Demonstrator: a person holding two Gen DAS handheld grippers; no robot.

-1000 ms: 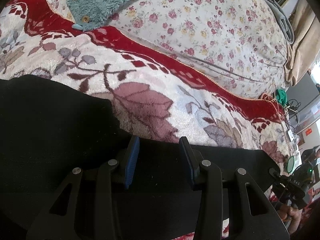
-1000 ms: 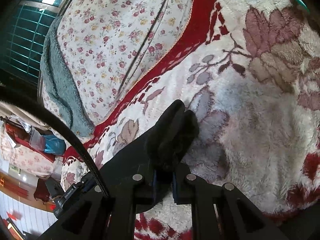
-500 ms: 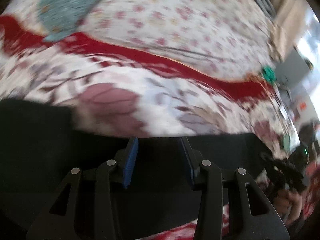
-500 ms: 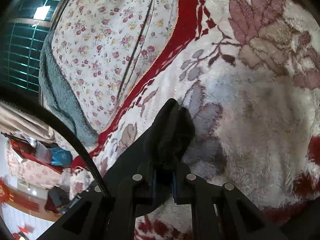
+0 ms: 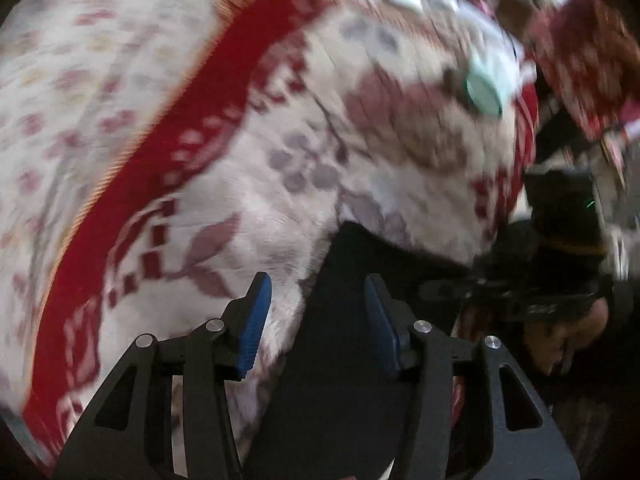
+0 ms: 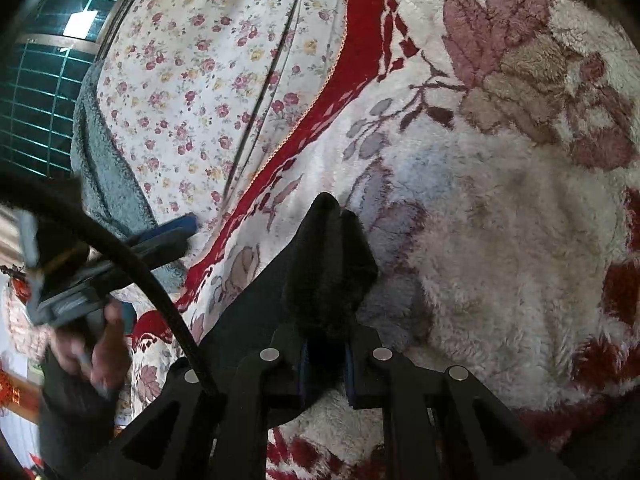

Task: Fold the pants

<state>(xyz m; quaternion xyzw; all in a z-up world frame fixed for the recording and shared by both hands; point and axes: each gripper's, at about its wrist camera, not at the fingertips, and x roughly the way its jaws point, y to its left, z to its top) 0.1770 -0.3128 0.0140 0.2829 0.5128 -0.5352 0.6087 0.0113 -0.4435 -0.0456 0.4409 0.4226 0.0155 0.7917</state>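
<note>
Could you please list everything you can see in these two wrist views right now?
pants: one, black, on the blanket, a bunched edge pinched in the right gripper
blanket: one, white fleece with red border and leaf pattern, under the pants
sheet: one, pale with small pink flowers, beyond the blanket's red border
grey cloth: one, grey-blue and fluffy, along the sheet's far edge
round thing: one, pale green, at the blanket's far edge, too blurred to name
cable: one, black, crossing the right view's lower left
left gripper: black with blue pads, open above the pants, jaws just widened, nothing pressed between them
right gripper: black, shut on the pants
hand: one, holding the left gripper's handle
</note>
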